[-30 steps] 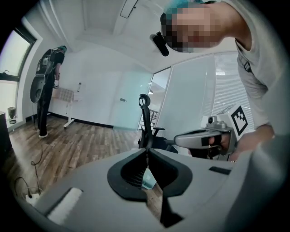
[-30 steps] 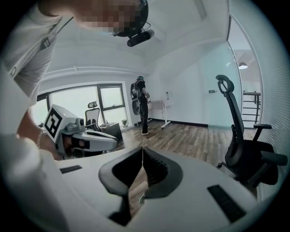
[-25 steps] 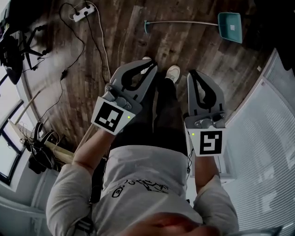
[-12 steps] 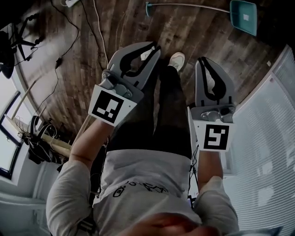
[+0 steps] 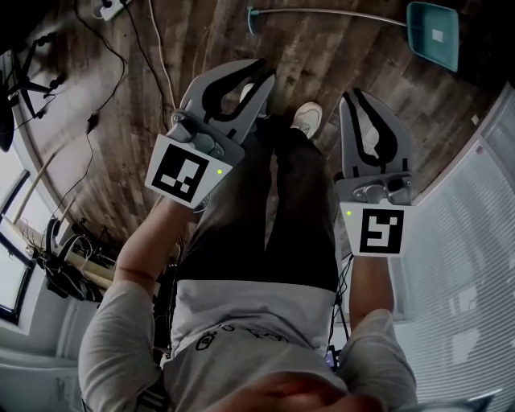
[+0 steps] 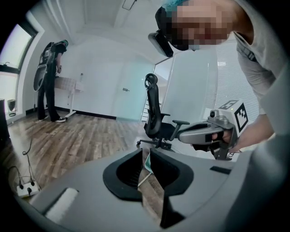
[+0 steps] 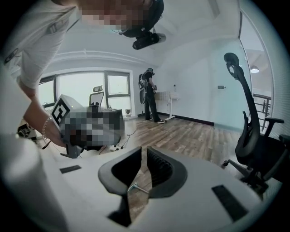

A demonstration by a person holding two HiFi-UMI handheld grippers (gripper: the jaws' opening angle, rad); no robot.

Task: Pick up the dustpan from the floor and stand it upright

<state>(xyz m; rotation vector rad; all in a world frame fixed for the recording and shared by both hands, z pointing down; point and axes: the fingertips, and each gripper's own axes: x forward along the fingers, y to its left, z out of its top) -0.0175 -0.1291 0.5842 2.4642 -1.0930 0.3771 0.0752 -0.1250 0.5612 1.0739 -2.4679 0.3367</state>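
Two empty grippers point our way to the dustpan [image 5: 434,40], lying well off on the floor [image 5: 201,48]: right gripper [image 5: 355,96] clenched, left gripper [image 5: 259,79] with jaws just parting in readiness.

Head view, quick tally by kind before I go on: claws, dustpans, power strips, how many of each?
Claws: 2, left claw, its jaws just been opening with nothing between, and right claw, shut.
Dustpans: 1, teal dustpan.
Power strips: 1, the power strip.
Total: 4.

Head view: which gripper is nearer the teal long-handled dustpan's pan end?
Right gripper: the pan lies up-right of it. Left gripper, jaws just opening, empty, sits below the handle tip.
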